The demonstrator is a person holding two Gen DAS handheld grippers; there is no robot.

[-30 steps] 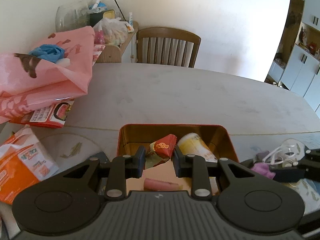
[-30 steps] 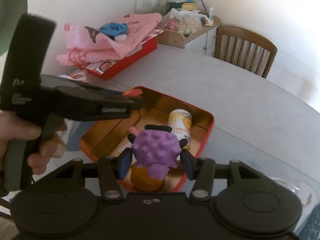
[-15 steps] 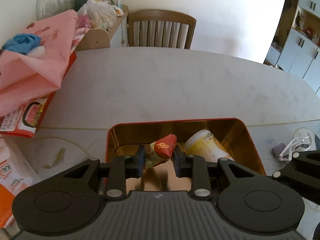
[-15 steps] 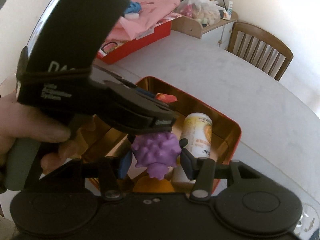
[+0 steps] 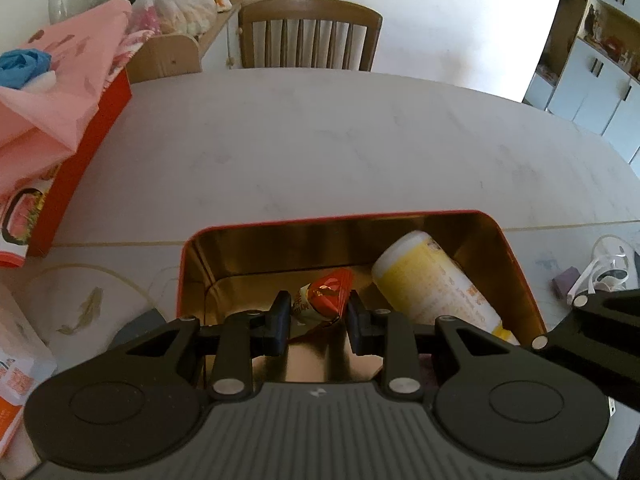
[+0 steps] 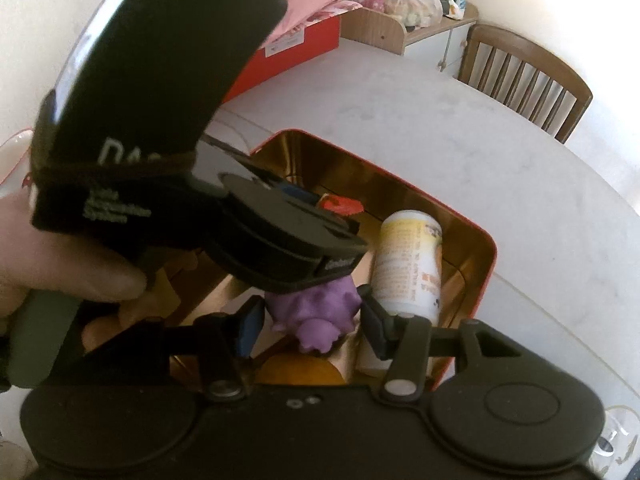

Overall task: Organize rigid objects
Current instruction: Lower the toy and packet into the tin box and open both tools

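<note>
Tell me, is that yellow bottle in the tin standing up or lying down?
Lying down. The bottle rests on its side on the floor of the tin, one end near the far wall.

Two claws are in view: the left claw (image 5: 316, 320) pinching one red-and-gold wrapped candy (image 5: 326, 296), the right claw (image 6: 310, 320) around one purple spiky toy (image 6: 316, 312). One red tin (image 5: 520, 276) with a gold inside sits on the one bench (image 5: 320, 140), with one yellow-and-white bottle (image 5: 432, 280) lying in it. There is one wooden chair (image 5: 310, 32), one red box (image 5: 68, 176), one pink bag (image 5: 60, 88) and one white plastic bag (image 5: 176, 4)
</note>
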